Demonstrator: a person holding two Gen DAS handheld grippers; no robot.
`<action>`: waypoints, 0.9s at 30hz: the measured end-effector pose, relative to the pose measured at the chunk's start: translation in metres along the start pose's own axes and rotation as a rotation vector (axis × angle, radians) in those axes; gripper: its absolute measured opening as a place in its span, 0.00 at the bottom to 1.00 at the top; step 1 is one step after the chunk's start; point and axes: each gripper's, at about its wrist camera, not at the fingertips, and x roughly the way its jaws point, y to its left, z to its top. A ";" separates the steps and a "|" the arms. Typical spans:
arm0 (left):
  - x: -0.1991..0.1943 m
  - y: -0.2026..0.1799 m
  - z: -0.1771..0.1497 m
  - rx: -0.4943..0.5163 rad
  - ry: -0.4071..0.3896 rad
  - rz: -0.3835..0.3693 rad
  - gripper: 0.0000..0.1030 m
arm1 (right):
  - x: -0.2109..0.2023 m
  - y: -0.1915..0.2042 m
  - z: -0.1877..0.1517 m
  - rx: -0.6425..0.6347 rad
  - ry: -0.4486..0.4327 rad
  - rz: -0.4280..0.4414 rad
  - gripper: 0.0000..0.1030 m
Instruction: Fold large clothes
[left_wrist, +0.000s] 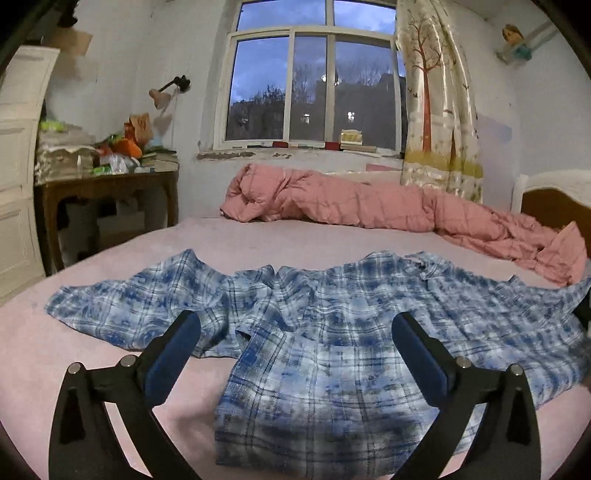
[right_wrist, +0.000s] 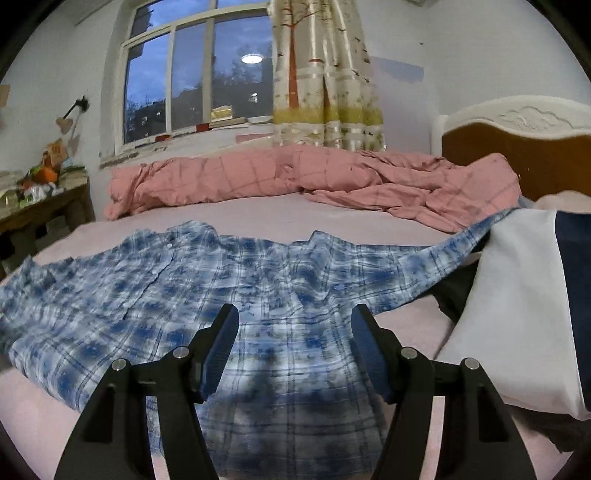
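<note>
Dim indoor light, dusk window (left_wrist: 314, 88), slight blur, fisheye-curved edges.

Place: a bedroom in a home
Signs: big bed (left_wrist: 229, 240), pink blanket (left_wrist: 332, 201), window (left_wrist: 314, 85), curtain (left_wrist: 436, 99), headboard (right_wrist: 517, 125)

Bare pink sheet (left_wrist: 229, 240) beyond the plaid shirt (left_wrist: 332, 332) gives passing room; bunched pink quilt (left_wrist: 332, 201) blocks the far edge, white pillow (right_wrist: 517, 314) crowds the right.
</note>
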 end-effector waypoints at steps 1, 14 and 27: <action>0.001 -0.001 0.000 0.008 0.004 0.009 1.00 | 0.001 0.004 -0.001 -0.012 0.007 0.000 0.64; 0.054 -0.011 -0.027 0.031 0.397 -0.021 1.00 | 0.039 0.052 -0.031 -0.118 0.396 0.262 0.64; 0.021 0.058 -0.030 -0.140 0.363 0.166 1.00 | 0.009 -0.035 -0.024 0.062 0.319 0.000 0.68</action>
